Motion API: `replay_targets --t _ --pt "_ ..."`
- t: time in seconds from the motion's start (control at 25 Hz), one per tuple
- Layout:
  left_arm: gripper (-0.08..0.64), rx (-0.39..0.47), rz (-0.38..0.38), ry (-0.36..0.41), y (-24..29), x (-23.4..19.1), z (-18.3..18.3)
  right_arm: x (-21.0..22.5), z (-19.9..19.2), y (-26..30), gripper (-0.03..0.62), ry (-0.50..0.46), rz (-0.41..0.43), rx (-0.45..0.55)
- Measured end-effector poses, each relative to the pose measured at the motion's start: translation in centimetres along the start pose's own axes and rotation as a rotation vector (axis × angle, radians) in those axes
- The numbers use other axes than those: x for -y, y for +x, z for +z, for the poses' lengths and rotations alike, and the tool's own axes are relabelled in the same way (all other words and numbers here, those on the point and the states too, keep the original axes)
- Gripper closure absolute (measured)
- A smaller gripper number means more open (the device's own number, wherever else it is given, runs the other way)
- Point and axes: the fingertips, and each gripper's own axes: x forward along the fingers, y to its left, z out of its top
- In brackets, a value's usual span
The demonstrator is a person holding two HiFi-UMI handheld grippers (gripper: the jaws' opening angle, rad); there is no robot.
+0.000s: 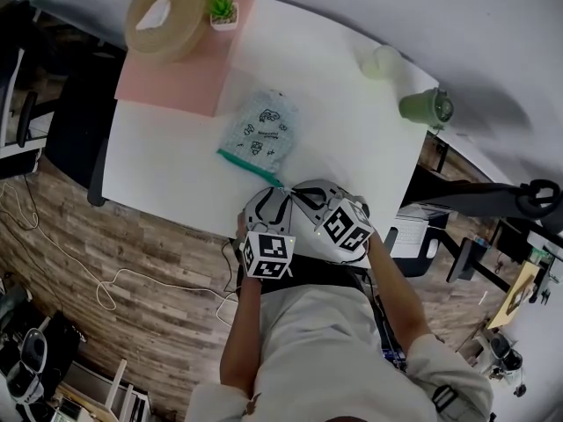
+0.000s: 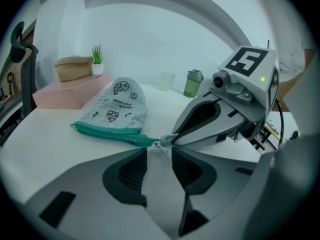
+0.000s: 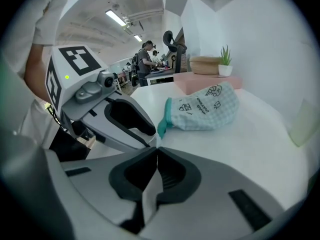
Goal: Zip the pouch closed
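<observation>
Right tool [image 3: 156, 149] clamped on the zipper pull [image 2: 161, 143], left tool [image 2: 159, 151] part-open just beside it.
The checked pouch [image 1: 262, 130] lies flat on the white surface [image 1: 334, 121], its teal zipper [image 2: 107, 134] along the near edge. The right tool pinches the pull at that edge's end (jaws fully together). The left tool's jaws stand partly apart, gripping nothing, tips just short of the same pull.

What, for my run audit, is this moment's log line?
pouch flat on table | right hand-held gripper shut on pull | left hand-held gripper open at pull
</observation>
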Motion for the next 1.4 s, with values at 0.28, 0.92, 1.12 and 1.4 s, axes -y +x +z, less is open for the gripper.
replay_targets --t 0.28,0.92,1.12,1.4 --pt "0.46 0.002 0.018 -0.004 0.0 -0.5 -0.1 -0.4 0.3 -0.1 0.588 0.014 -0.006 0.011" --pt "0.561 -0.059 -0.027 0.133 0.4 -0.4 -0.3 -0.2 -0.3 -0.2 0.589 0.081 -0.049 0.013" --pt "0.563 -0.077 -0.048 0.151 0.4 -0.4 -0.3 0.4 -0.7 -0.2 0.589 0.138 -0.077 0.032" --pt "0.563 -0.088 -0.062 0.161 0.5 -0.3 -0.1 0.8 -1.2 -0.6 0.591 0.167 -0.103 0.008"
